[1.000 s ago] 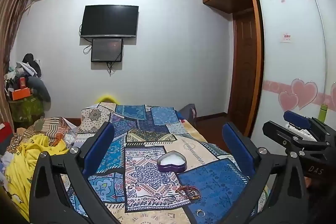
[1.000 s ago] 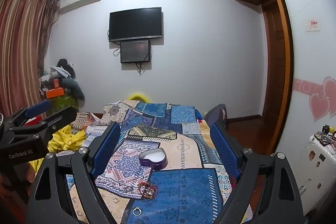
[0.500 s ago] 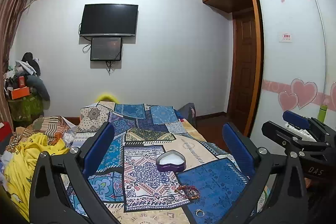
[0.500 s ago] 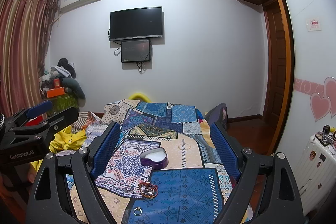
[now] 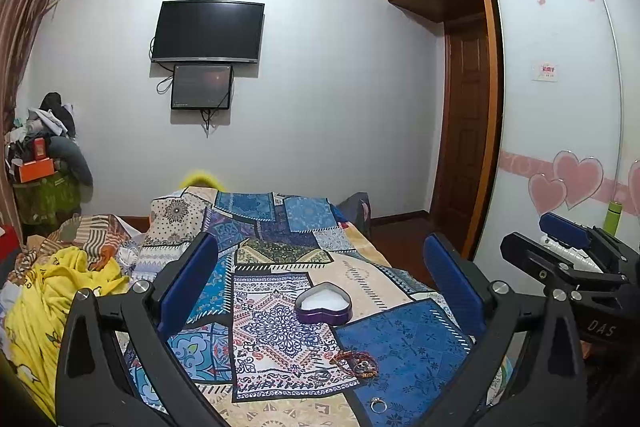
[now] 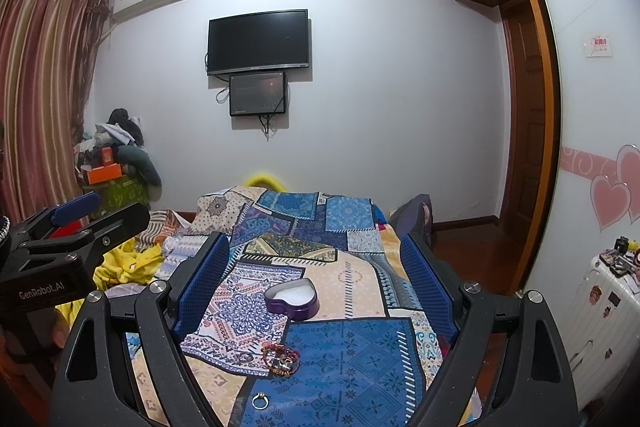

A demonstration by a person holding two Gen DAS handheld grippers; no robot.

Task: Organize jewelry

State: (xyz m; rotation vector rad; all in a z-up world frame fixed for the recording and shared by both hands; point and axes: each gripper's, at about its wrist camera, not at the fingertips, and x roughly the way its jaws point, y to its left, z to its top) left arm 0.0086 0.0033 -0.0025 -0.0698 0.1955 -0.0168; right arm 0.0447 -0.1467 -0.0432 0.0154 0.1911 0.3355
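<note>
- Purple heart box (image 6: 292, 298) sits open mid-quilt (image 6: 360, 367); bracelet (image 6: 281, 359) and ring (image 6: 259, 402) lie nearer.
- Left gripper (image 5: 320, 291) and right gripper (image 6: 314, 279): jaws wide, empty.
- Risk: soft quilt gives, so pads may snag cloth, ring may slip.

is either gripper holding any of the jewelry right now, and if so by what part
Nothing is held. The left gripper and right gripper are both open above the bedspread; bracelets, ring and heart box lie untouched.
</note>
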